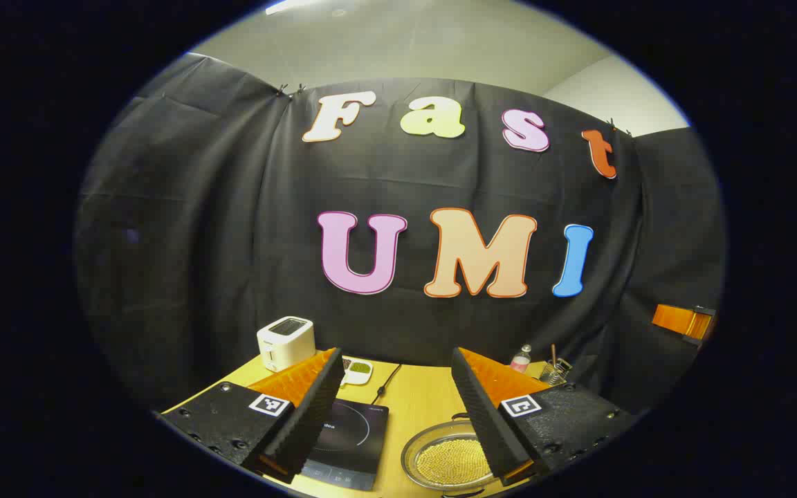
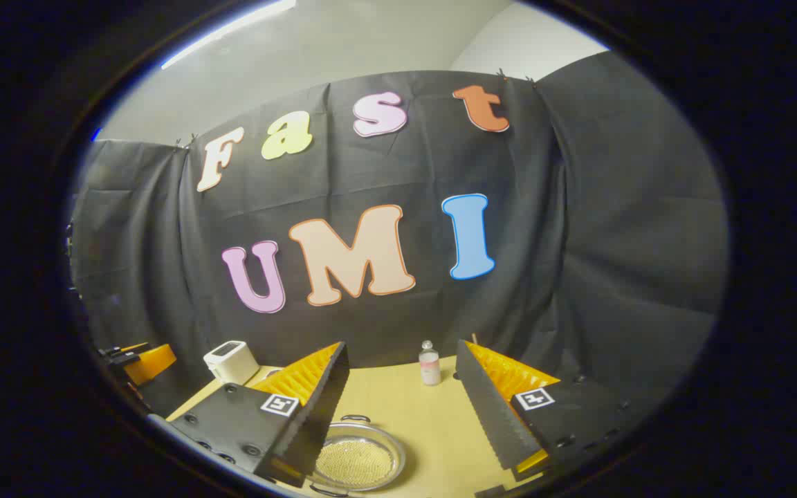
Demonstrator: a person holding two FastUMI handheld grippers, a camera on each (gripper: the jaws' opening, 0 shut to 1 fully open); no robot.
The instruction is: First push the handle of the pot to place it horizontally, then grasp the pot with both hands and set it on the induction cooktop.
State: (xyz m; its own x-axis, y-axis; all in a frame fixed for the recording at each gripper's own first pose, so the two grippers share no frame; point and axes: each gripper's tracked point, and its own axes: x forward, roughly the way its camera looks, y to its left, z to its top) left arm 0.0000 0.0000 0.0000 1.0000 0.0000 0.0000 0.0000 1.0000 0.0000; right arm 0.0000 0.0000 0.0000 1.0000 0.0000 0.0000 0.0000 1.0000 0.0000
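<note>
In the left gripper view, the left gripper (image 1: 395,415) is seen at 6 o'clock with its two fingers spread wide apart and nothing held between them. Below and between the fingers, a light wooden table (image 1: 420,398) is seen. The flat black induction cooktop (image 1: 350,443) lies at about 7 o'clock, partly covered by the left finger. The round shallow metal pot with a glass lid (image 1: 448,458), through which small pale grains are seen, rests on the table just beside the cooktop, at about 5 o'clock, partly behind the right finger. The pot is apart from the cooktop, not on it. Farther back, a white boxy toaster (image 1: 286,342) stands at 8 o'clock, with a small white dish of green contents (image 1: 358,371) near it. A small clear bottle with a pink label (image 1: 520,360) and a holder with utensils (image 1: 556,370) are placed at the table's far edge toward 4 o'clock. The other gripper (image 1: 683,322) is glimpsed at 3 o'clock.

In the right gripper view, the right gripper (image 2: 402,415) is likewise spread open and empty. The pot (image 2: 360,460) is seen at 6 o'clock, beside the left finger, with one loop handle (image 2: 355,418) at its far rim. The bottle (image 2: 429,363) stands upright between the fingertips, and the toaster (image 2: 231,361) is seen at 8 o'clock.
</note>
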